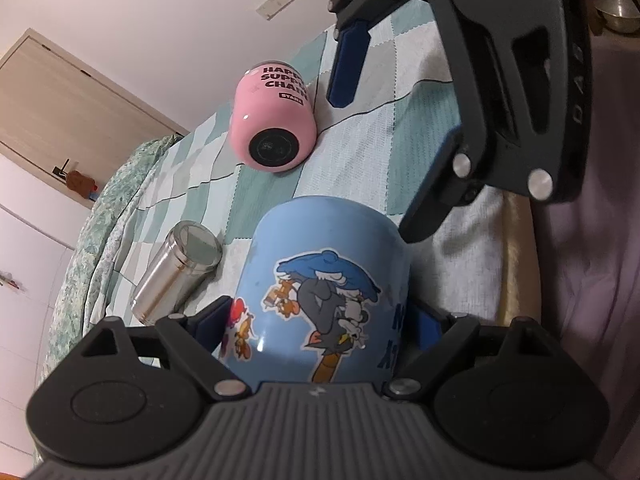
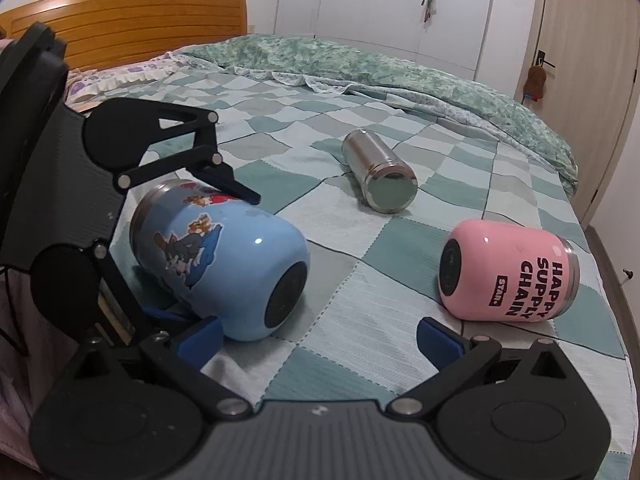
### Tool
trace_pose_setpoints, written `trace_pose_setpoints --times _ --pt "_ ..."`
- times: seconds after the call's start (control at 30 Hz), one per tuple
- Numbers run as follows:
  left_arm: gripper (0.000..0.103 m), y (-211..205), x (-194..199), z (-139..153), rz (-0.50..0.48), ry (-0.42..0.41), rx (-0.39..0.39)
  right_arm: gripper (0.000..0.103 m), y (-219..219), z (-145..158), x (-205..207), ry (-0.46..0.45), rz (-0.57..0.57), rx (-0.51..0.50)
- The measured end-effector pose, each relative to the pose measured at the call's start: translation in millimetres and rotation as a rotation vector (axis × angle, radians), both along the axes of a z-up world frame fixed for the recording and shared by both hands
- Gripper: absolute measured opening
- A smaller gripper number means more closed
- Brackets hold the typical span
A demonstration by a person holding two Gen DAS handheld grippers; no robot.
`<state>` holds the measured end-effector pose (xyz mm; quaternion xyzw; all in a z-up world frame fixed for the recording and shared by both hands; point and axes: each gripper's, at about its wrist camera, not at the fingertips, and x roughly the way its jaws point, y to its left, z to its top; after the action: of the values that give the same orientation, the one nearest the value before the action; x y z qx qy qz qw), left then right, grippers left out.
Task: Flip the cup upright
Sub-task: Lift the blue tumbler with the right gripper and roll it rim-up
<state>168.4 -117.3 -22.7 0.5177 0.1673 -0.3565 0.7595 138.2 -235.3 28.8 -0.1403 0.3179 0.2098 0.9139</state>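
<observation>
A blue cartoon cup (image 1: 320, 296) lies on its side on the checkered bedspread (image 2: 360, 320). My left gripper (image 1: 320, 320) is shut on it near the rim end, one blue pad on each side. In the right wrist view the blue cup (image 2: 224, 256) shows its dark base toward the camera, with the left gripper (image 2: 188, 260) around it. My right gripper (image 2: 320, 336) is open and empty, low over the bed between the blue cup and a pink cup (image 2: 512, 272). The right gripper also shows in the left wrist view (image 1: 380, 168).
The pink cup (image 1: 272, 120) lies on its side, as does a steel cup (image 2: 380, 172), also seen in the left wrist view (image 1: 176, 272). A rumpled green quilt (image 2: 400, 68), a wooden headboard (image 2: 140, 20) and wardrobes (image 2: 380, 0) stand behind. The bed's edge is at the right.
</observation>
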Motion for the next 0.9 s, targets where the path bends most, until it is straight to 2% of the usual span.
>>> trace_pose_setpoints --times 0.13,0.2,0.27,0.53,0.63,0.77,0.9 --pt "0.094 2.3 -7.8 3.4 0.032 0.009 -0.028 0.103 1.4 3.4 -2.9 -0.005 -0.005 -0.006" --pt "0.103 4.9 -11.0 8.7 0.054 -0.010 -0.061 0.103 1.5 6.4 -5.7 -0.012 -0.006 -0.008" --pt "0.103 10.1 -14.0 17.5 0.071 -0.013 -0.093 0.103 1.6 10.5 -10.2 -0.023 -0.004 -0.009" --pt "0.103 46.2 -26.8 44.3 0.232 0.056 -0.248 0.103 8.8 23.4 -28.3 -0.051 0.020 -0.023" --pt "0.103 62.3 -35.8 50.4 0.307 0.074 -0.306 0.103 14.4 25.5 -31.9 -0.055 0.035 -0.034" --pt "0.103 86.4 -48.7 59.4 0.422 0.120 -0.423 0.103 25.8 28.2 -36.3 -0.065 0.067 -0.057" --pt "0.103 102.3 -61.8 60.8 0.536 0.123 -0.516 0.103 39.9 30.4 -35.4 -0.074 0.099 -0.111"
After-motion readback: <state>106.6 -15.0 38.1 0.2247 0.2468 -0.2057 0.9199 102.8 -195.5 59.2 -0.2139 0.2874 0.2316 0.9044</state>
